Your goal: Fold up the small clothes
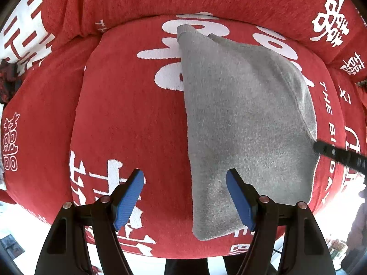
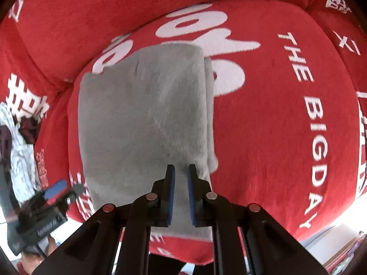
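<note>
A folded grey garment (image 1: 247, 123) lies flat on a red cushion (image 1: 128, 114) printed with white lettering. Only the right wrist view shows a striped cloth pile (image 2: 20, 151) beyond the cushion's left edge, and the left gripper (image 2: 68, 189). The left gripper (image 1: 184, 194) hangs released over the garment's near-left edge with bare cushion to its left, while the right gripper (image 2: 181, 194), jaws narrowly parted and grasping nothing, hovers over the garment's near edge with open cushion to its right.

We see a grey fleece garment (image 1: 243, 119), folded into a long, roughly rectangular bundle, lying flat on a red cushion (image 1: 128, 114) with white lettering; a second layer's edge shows along one long side.
</note>
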Demonstrator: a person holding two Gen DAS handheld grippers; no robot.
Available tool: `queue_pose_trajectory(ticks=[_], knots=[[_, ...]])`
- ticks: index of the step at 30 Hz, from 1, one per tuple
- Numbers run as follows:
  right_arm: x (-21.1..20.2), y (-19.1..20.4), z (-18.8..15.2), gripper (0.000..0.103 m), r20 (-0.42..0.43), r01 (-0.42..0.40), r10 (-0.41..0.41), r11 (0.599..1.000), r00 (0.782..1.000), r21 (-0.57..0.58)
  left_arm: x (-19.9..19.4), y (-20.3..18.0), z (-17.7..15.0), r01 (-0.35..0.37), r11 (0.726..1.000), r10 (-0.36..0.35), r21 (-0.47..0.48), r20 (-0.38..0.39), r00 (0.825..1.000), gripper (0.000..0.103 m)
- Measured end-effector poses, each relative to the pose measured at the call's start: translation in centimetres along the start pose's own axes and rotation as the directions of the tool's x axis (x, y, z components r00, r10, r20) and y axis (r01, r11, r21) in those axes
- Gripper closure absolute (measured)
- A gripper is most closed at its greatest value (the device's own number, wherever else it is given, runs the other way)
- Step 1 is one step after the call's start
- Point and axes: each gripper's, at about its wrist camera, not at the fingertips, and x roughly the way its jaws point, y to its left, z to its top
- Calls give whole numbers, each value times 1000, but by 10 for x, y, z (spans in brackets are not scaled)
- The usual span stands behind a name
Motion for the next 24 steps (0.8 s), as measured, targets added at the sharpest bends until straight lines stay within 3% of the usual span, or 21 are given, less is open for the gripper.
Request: queue_pose_trajectory(ticks=[1, 2, 3, 6, 8, 10, 11, 12, 14, 15, 19, 24], knots=[[1, 0, 4, 82, 7, 15, -15, 1000, 1000, 1, 0, -1, 0, -1, 1000, 1, -1, 5, 1000, 28], [1, 0, 8, 68, 14, 37, -37, 999, 999, -2, -1, -1, 0, -2, 1000, 2, -3, 11, 1000, 18], [-1, 0, 12, 64, 26, 57, -57, 998, 998, -5, -2, -1, 1, -2, 1000, 2, -5, 16, 1000, 3], [-6, -2, 22, 64, 52, 41, -40, 999, 998, -20, -5, -2, 3, 13, 1000, -13, -16, 45, 999, 0], [0, -6, 27, 63, 30, 63, -62, 998, 998, -26, -1, -3, 6, 24, 999, -23, -25, 35, 999, 0], [18, -19, 31, 63, -34, 4, -3, 1000, 999, 30, 4, -4, 10, 23, 999, -22, -38, 22, 1000, 0], [24, -25, 31, 65, -53, -46, 50, 997, 997, 67, 5, -4, 12, 13, 999, -13, -45, 20, 1000, 0], [28, -31, 32, 78, -57, -104, 111, 989, 992, 104, 5, -5, 12, -2, 999, 3, -46, 26, 1000, 0], [20, -34, 31, 86, -32, -140, 144, 985, 989, 96, 1, -7, 15, -33, 999, 35, -40, 49, 998, 0], [17, -32, 29, 97, -24, -137, 139, 988, 990, 78, 0, -7, 15, -40, 999, 42, -36, 59, 997, 0], [8, -26, 22, 97, -21, -79, 78, 997, 997, -28, 1, -11, 20, -66, 998, 66, -6, 63, 996, 0], [33, -20, 24, 97, -33, 17, -20, 996, 999, -92, 10, -16, 22, -58, 998, 58, -8, 26, 998, 0]])
